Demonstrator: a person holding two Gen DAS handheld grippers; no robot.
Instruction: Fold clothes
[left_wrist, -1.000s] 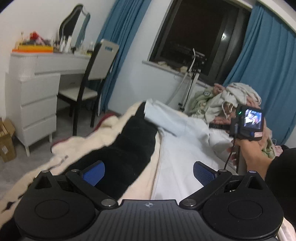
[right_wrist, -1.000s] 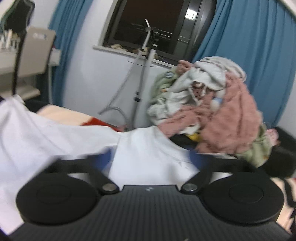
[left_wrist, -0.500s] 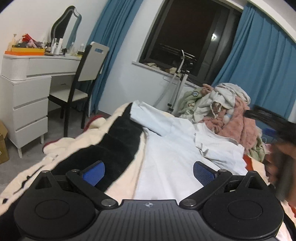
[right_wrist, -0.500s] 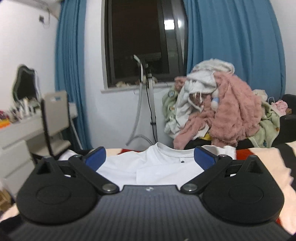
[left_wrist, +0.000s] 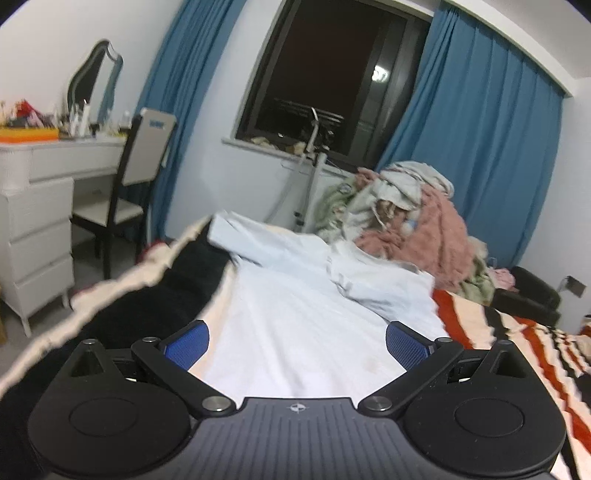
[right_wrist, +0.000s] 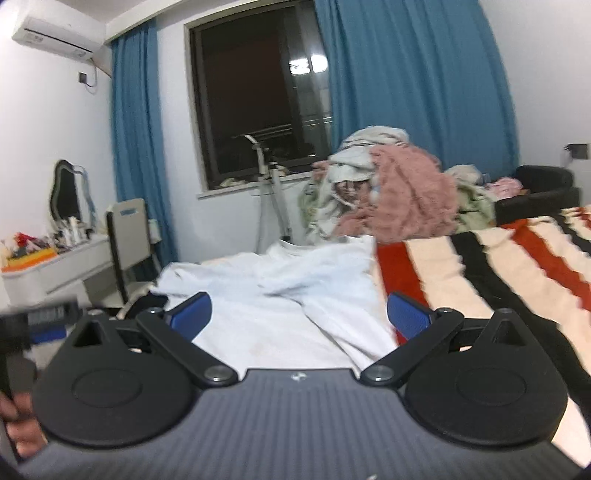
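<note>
A white T-shirt (left_wrist: 295, 314) lies spread on the striped blanket of the bed, its right sleeve folded in over the chest; it also shows in the right wrist view (right_wrist: 288, 295). My left gripper (left_wrist: 297, 341) is open and empty, hovering above the shirt's lower part. My right gripper (right_wrist: 299, 314) is open and empty, above the shirt's lower right side. The left gripper's body shows blurred at the left edge of the right wrist view (right_wrist: 40, 317).
A heap of unfolded clothes (left_wrist: 406, 214) sits at the far end of the bed, pink and pale pieces. A striped red, black and cream blanket (right_wrist: 498, 266) covers the bed. A white dresser (left_wrist: 37, 206) and a chair (left_wrist: 136, 177) stand to the left. A stand (left_wrist: 310, 177) is by the window.
The right gripper has pulled back from the collar end toward the shirt's lower right and left the left wrist view. The left gripper swung right. Both stayed open.
</note>
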